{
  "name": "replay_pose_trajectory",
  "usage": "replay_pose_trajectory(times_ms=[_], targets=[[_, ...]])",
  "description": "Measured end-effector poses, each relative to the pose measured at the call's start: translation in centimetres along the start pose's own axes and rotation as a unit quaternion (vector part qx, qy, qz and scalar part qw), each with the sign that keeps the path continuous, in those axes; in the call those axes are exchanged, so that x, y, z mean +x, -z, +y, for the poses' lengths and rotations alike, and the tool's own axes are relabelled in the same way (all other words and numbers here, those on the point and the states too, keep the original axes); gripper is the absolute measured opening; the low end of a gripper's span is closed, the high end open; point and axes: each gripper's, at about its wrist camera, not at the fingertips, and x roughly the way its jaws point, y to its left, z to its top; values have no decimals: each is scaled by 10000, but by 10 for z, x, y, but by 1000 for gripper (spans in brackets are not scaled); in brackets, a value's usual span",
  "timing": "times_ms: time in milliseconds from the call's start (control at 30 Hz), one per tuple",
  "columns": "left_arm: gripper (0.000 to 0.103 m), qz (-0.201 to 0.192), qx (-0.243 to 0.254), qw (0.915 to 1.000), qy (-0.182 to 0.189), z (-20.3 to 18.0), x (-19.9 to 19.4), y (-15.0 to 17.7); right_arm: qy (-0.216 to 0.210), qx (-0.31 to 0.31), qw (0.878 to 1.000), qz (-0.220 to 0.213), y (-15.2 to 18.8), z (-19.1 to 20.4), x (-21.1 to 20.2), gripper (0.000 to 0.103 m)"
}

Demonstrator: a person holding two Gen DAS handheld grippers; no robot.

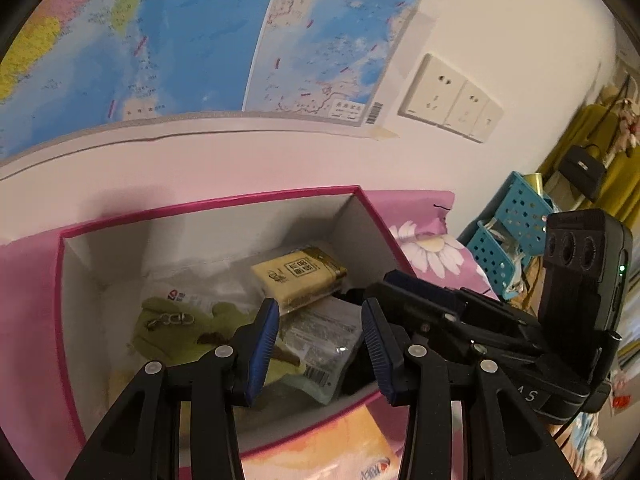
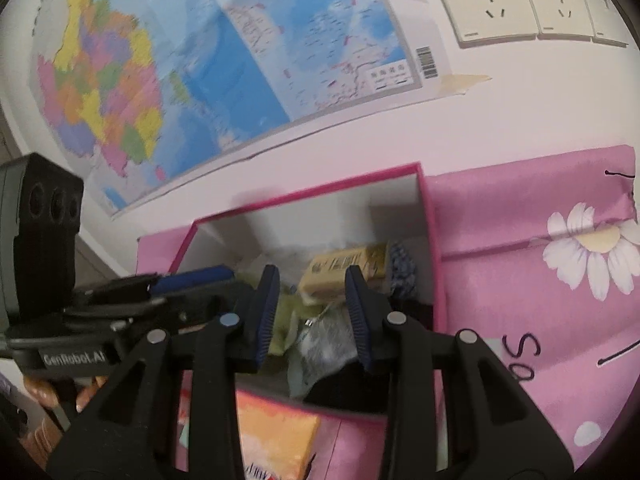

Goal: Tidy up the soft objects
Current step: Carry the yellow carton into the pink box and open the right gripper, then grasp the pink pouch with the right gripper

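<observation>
A pink-rimmed cardboard box point(image 1: 200, 216) stands open against the wall; it also shows in the right wrist view point(image 2: 434, 240). Inside lie a yellow tissue pack point(image 1: 298, 276), a green plush keychain point(image 1: 172, 328), a clear plastic packet point(image 1: 320, 336) and a blue knitted item point(image 2: 402, 268). My left gripper point(image 1: 320, 344) is open and empty above the box's front part. My right gripper point(image 2: 312, 312) is open and empty over the box, with the tissue pack point(image 2: 344, 268) beyond its fingertips. Each gripper is seen from the side in the other's view.
An orange tissue pack point(image 2: 276, 440) lies in front of the box. Pink flowered cloth point(image 2: 540, 280) covers the surface. A turquoise perforated basket point(image 1: 512, 224) stands at the right. A map point(image 1: 160, 40) and wall sockets point(image 1: 452, 100) are behind.
</observation>
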Motion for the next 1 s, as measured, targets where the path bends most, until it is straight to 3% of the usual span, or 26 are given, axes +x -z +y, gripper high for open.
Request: replay_pose_trajectory(times_ms=[233, 467, 633, 800, 1000], targets=[[45, -526, 322, 9976, 308, -12, -53, 27, -317, -218, 9993, -24, 22, 18, -32, 37], [48, -776, 725, 9911, 798, -22, -103, 84, -611, -546, 9966, 86, 61, 32, -74, 39], [50, -372, 797, 9923, 877, -21, -98, 129, -614, -416, 9958, 544, 104, 28, -75, 41], [50, 199, 549, 9937, 953, -14, -75, 163, -586, -126, 9918, 1132, 143, 19, -56, 41], [50, 720, 240, 9933, 868, -6, -51, 191, -509, 65, 9893, 1366, 166, 16, -43, 41]])
